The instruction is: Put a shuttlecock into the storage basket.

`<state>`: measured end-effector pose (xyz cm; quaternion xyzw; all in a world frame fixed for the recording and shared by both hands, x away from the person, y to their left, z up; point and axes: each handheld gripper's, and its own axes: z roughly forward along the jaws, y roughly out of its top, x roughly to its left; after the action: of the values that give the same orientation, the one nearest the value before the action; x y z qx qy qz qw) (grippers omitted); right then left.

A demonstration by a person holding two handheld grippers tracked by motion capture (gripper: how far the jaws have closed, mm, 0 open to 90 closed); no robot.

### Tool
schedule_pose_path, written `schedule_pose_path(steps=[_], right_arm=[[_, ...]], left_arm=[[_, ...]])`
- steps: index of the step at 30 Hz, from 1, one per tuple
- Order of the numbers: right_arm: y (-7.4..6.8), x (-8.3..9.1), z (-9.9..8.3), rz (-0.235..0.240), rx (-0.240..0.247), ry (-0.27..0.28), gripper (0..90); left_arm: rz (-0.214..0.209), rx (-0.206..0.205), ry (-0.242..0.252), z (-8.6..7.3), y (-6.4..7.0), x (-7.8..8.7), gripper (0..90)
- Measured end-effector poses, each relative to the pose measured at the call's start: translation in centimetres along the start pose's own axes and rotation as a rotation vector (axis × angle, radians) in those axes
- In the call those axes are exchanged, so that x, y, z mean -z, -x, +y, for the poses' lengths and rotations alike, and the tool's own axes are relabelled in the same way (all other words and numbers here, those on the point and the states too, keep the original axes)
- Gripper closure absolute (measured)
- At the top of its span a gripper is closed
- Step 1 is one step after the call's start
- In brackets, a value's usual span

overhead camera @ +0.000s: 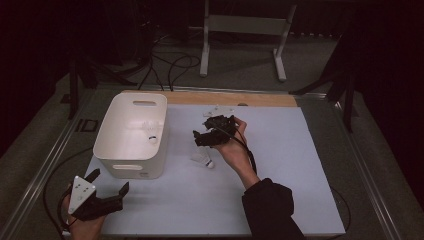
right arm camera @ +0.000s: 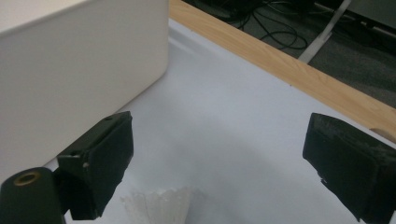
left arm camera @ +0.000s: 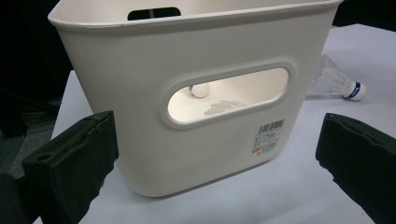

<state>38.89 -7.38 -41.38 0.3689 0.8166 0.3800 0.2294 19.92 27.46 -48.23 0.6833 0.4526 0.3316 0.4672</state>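
A white shuttlecock (overhead camera: pixel 202 159) lies on its side on the pale table (overhead camera: pixel 280 170), just right of a white plastic bin (overhead camera: pixel 132 135). Another shuttlecock (overhead camera: pixel 151 137) rests inside the bin. My right gripper (overhead camera: pixel 198 139) is open above the lying shuttlecock, jaws pointing left toward the bin. In the right gripper view the feather skirt (right arm camera: pixel 159 205) shows low between the jaws of the right gripper (right arm camera: pixel 219 163), and the bin wall (right arm camera: pixel 70 70) is at left. My left gripper (overhead camera: pixel 110 180) is open near the front left, facing the bin (left arm camera: pixel 140 116). The left gripper (left arm camera: pixel 215 163) holds nothing.
Through the bin's handle slot I see a cork tip (left arm camera: pixel 201 90) inside, and the lying shuttlecock (left arm camera: pixel 334 79) is beyond its right side. A wooden strip (overhead camera: pixel 235 98) borders the table's far edge. Cables (overhead camera: pixel 170 65) and a white stand (overhead camera: pixel 245 35) are on the floor behind.
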Motion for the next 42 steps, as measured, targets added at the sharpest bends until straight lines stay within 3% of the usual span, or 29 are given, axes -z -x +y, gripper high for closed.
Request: schedule_pose_path(steps=[19, 42], right_arm=[[-0.3, -1.3, -1.7, 0.005, -0.001, -0.051, 8.5], [-0.9, -3.3, -2.3, -0.010, 0.011, -0.110, 8.9]], left_arm=[[0.005, 0.004, 0.007, 0.0, 0.0, 0.1, 0.1], [0.006, 0.005, 0.006, 0.0, -0.1, 0.1, 0.1]])
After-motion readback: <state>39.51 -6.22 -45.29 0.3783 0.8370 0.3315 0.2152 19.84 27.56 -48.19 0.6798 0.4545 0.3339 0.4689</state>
